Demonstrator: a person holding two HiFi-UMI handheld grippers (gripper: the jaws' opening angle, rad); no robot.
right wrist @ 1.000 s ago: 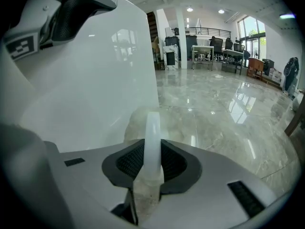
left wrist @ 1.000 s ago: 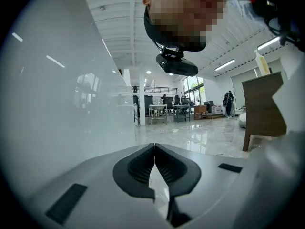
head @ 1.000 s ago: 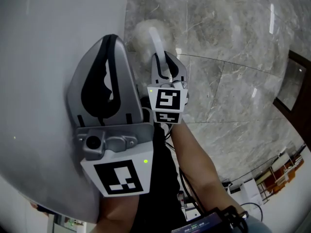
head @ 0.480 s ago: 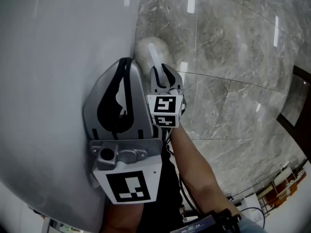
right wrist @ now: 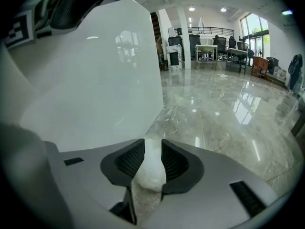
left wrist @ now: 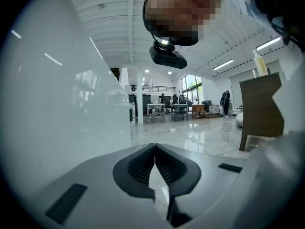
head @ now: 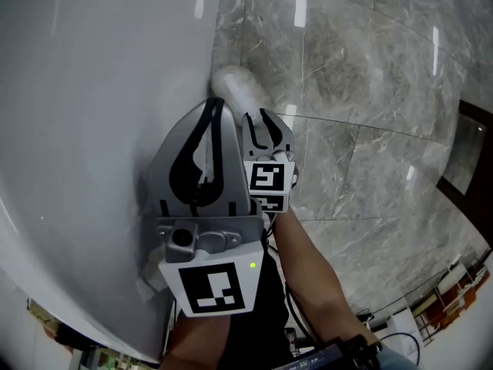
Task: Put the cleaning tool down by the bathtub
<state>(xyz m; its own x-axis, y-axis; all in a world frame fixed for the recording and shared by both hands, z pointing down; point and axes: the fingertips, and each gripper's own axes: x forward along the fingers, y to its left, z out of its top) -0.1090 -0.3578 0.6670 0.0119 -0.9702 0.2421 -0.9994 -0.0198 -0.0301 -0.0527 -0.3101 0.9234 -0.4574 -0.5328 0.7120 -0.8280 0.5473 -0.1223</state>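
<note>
1. Edges: the bathtub [head: 92, 129] fills the left of the head view with its white curved wall. The grey marble floor [head: 362, 91] runs open to the right, up to a dark door frame [head: 471, 153] at the far right edge.
2. Room: both of your grippers crowd the tub wall. The left gripper [head: 213, 102] sits just beside the wall, and the right gripper [head: 258, 116] is next to it on the floor side. The free space lies to your right, over bare marble.
3. Cleaning tool [head: 235, 87]: white, with a pale rounded head and a slim handle. The head lies on the floor at the edge where the marble meets the tub wall, and looks to be touching the wall. The handle runs back up into your right gripper.
4. Right gripper: the jaws have just been opening and the grip is released. The handle's rounded end [right wrist: 152, 168] stands between the ribbed pads, which sit close alongside it.
5. Left gripper: clenched tip to tip, with nothing between the jaws.
6. Count: one cleaning tool, one bathtub, two grippers.
</note>
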